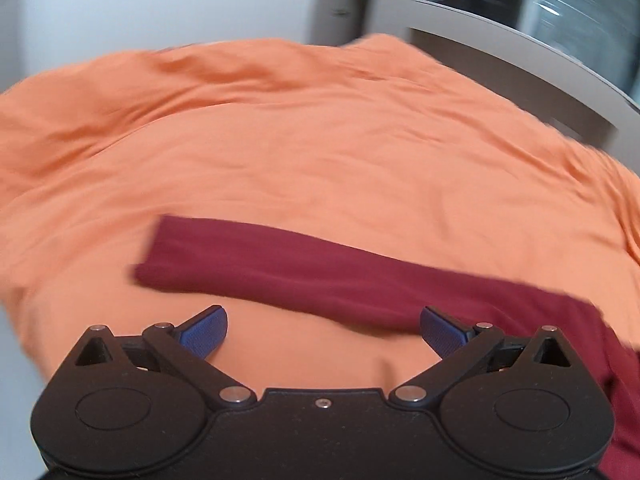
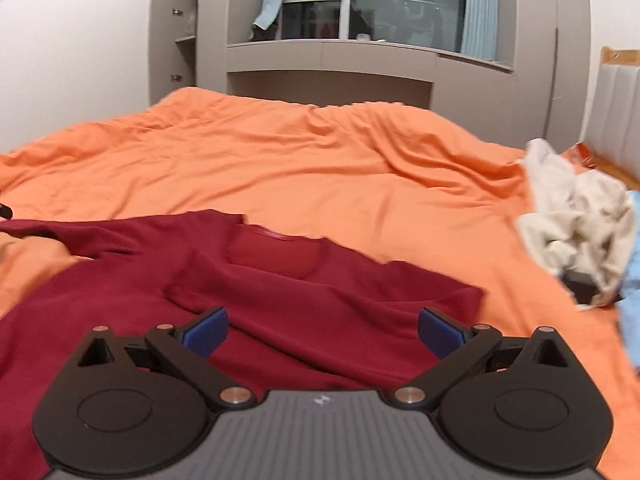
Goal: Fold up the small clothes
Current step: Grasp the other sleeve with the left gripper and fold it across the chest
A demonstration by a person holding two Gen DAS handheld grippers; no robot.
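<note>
Both grippers, left and right, hang spread apart, empty, over my maroon shirt on the orange bed; one sleeve looks folded in; the rest remains.

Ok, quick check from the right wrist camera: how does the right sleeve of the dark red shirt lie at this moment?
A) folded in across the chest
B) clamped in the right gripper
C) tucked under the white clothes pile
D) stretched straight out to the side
A: the dark red shirt has its sleeve laid across the body below the neckline, while the right gripper hangs open above it, holding nothing.
</note>
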